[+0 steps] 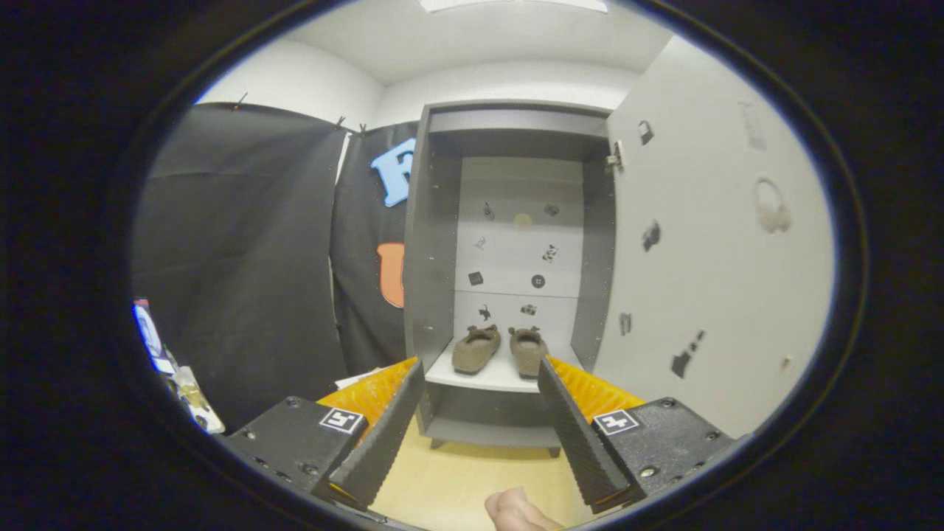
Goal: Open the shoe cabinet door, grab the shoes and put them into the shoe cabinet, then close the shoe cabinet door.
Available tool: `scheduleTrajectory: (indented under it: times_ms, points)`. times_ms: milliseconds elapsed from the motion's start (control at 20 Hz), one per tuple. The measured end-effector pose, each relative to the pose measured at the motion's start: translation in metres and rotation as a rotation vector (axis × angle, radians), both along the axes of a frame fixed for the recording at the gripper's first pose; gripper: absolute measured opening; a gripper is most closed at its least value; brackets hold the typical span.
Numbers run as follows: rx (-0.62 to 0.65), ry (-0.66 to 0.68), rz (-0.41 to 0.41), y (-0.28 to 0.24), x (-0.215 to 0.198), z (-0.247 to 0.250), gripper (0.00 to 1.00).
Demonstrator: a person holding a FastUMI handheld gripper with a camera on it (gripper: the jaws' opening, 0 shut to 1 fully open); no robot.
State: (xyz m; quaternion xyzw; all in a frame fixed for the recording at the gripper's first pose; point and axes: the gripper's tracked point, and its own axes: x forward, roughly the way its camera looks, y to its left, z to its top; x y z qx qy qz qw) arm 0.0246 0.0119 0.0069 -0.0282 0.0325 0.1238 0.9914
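A tall grey shoe cabinet (431, 243) stands ahead with its door (708, 251) swung wide open to the right. A pair of brown shoes (500, 349) sits side by side on the cabinet's low white shelf (479, 380), toes pointing inward. My gripper (481, 372) is held back from the cabinet, open, with nothing between its fingers. The shoes lie beyond the fingertips, seen through the gap between them.
Black cloth hangs on the booth's wall (243, 258) left of the cabinet. Small items (173, 361) lie at the far left. The floor (472, 479) below is light wood. A fingertip of a hand (516, 510) shows between the finger bases.
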Motion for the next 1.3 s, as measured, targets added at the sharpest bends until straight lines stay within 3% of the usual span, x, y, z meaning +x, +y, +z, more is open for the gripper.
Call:
scheduleTrajectory:
  times_ms: [200, 450, 850, 1100, 1300]
  points:
    - [-0.043, -0.03, -0.005, -0.041, -0.062, 0.003, 0.98]
    - [-0.034, -0.017, -0.067, -0.116, -0.105, 0.007, 0.99]
    - [0.023, -0.105, -0.229, -0.263, -0.11, 0.056, 0.99]
    - [-0.025, -0.064, -0.314, -0.337, -0.087, 0.055, 0.99]
    - [0.034, 0.006, -0.331, -0.377, -0.066, 0.041, 0.99]
